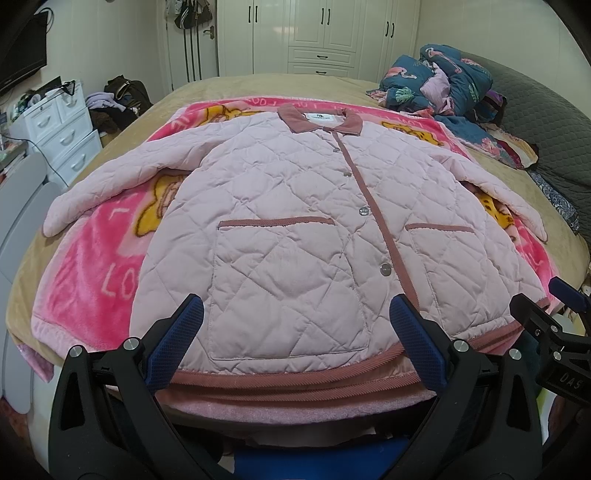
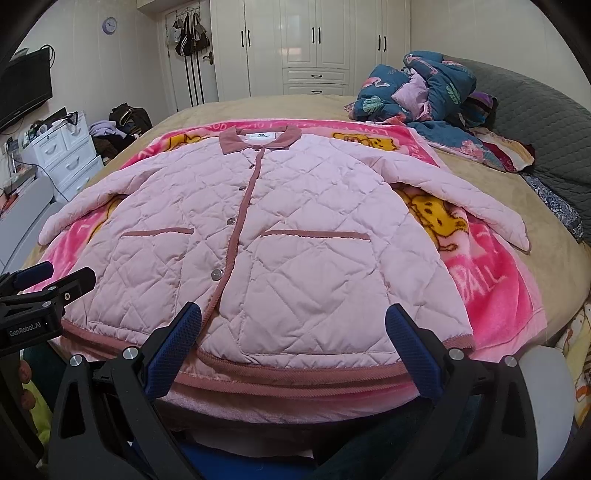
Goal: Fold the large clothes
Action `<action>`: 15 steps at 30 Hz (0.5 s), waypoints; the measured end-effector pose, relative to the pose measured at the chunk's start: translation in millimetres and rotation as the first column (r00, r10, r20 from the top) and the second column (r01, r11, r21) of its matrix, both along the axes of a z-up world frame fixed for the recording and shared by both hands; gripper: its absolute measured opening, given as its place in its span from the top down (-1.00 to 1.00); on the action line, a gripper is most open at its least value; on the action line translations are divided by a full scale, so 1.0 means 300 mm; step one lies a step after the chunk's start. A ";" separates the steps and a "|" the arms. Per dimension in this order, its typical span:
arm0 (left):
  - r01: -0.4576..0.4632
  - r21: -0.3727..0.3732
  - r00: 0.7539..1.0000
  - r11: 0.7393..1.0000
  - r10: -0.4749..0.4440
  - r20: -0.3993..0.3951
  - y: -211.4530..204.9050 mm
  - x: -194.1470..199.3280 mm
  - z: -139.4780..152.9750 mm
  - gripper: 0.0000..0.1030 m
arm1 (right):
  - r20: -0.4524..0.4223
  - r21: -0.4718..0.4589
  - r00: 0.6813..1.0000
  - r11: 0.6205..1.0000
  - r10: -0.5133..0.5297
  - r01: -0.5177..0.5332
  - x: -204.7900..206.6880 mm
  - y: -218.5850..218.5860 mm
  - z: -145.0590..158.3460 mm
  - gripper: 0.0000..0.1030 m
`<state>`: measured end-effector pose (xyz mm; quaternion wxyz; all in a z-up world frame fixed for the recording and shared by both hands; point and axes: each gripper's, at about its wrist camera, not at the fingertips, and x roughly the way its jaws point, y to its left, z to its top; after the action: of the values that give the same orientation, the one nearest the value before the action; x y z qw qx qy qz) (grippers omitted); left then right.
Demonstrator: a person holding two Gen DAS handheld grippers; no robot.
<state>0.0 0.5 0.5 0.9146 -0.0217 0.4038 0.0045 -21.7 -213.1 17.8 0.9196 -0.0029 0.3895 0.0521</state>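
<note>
Lying flat and face up on the pink blanket (image 1: 92, 266) that is covering the bed (image 1: 258, 83), the quilted jacket (image 1: 295, 221) is spreading directly ahead of both of your grippers; its long axis is running away from you, with the hem (image 1: 295, 373) nearest your fingers and the collar (image 1: 317, 120) pointing toward the far wardrobe (image 1: 317, 33); the sleeves are angling outward and back toward you on either side. You are holding the left gripper (image 1: 295, 343) over the left half of the hem and the right gripper (image 2: 293, 343) over the right half, so each arm is nearer its own sleeve; both pairs of fingers are standing wide apart and gripping nothing. Judging from this layout, no fold has been made yet; the coming move is likely turning on reaching forward and sideways to a sleeve or side edge.
</note>
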 end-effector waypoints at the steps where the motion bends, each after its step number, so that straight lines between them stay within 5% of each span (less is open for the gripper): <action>1: 0.000 0.000 1.000 1.000 0.000 0.000 0.000 0.000 0.000 -0.83 | 0.000 0.002 1.000 1.000 0.003 -0.003 -0.001 -0.001 0.000 -0.92; 15: 0.002 0.003 1.000 1.000 -0.002 -0.001 0.001 0.000 0.001 -0.83 | -0.002 0.001 1.000 1.000 0.002 -0.002 0.001 0.002 -0.003 -0.92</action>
<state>-0.2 0.7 0.8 0.9145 -0.0197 0.4042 0.0042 -21.3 -212.7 17.0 0.9190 -0.0027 0.3905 0.0535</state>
